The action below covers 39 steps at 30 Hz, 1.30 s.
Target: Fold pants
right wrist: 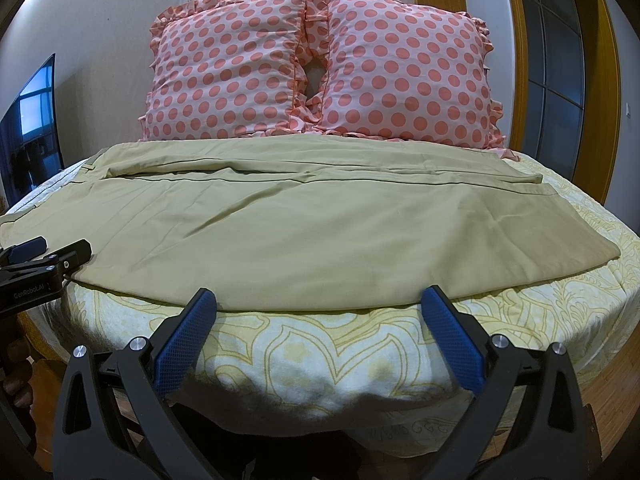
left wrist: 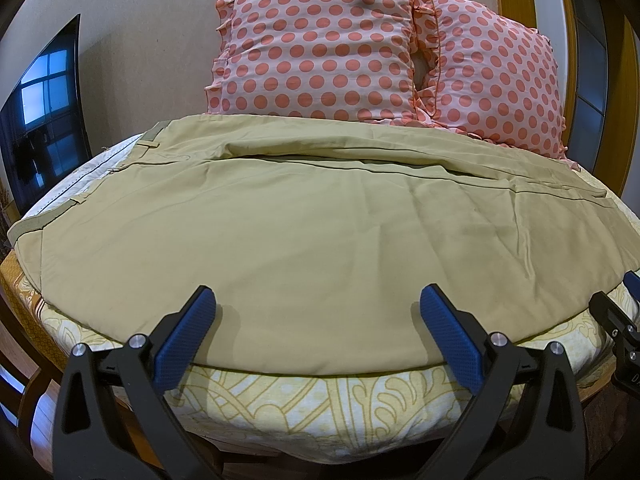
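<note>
Khaki pants [left wrist: 304,232] lie flat across the bed, waistband at the left, leg hems at the right [right wrist: 520,216]. One leg lies over the other, with a long seam line running across [right wrist: 320,180]. My left gripper [left wrist: 316,300] is open, its blue pads over the pants' near edge toward the waist end. My right gripper [right wrist: 318,300] is open at the pants' near edge, toward the leg end. The left gripper also shows at the left of the right wrist view [right wrist: 52,254]. The right gripper's tip shows at the right edge of the left wrist view [left wrist: 624,300].
The bed has a yellow patterned sheet [right wrist: 320,352]. Two pink polka-dot pillows [left wrist: 320,48] [right wrist: 408,72] lean on the wall behind the pants. A dark TV screen [left wrist: 40,120] stands at the left. A wooden door frame [right wrist: 600,80] is at the right.
</note>
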Available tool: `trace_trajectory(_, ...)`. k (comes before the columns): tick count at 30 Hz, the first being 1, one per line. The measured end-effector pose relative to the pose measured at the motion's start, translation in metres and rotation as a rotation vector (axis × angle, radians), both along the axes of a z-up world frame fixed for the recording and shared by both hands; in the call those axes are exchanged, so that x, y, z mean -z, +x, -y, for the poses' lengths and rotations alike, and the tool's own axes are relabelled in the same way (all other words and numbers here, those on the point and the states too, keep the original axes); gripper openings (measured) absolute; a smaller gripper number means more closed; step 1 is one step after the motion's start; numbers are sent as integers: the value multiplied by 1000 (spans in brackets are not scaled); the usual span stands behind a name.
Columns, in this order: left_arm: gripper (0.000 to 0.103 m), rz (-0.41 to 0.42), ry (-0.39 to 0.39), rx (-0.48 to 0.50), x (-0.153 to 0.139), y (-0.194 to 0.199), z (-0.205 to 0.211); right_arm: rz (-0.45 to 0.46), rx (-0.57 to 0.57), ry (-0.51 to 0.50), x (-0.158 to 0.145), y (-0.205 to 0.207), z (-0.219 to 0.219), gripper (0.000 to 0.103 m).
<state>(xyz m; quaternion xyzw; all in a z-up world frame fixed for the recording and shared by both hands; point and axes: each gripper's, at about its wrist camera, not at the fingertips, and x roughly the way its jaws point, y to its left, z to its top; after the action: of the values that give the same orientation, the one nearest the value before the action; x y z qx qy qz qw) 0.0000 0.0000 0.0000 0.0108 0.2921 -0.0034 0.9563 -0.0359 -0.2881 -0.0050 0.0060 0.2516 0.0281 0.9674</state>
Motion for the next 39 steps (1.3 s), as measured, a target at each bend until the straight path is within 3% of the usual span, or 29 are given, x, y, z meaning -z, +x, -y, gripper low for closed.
trace_trajectory(33, 101, -3, 1, 1, 0, 0, 0, 36, -31, -17, -2, -11, 3, 102)
trace_trajectory(36, 101, -33, -8, 13, -3, 3, 0, 72, -21, -32, -24, -11, 16, 102)
trace_trajectory(39, 101, -22, -41, 19, -17, 13, -6, 101, 27, -1, -65, 10, 47, 102)
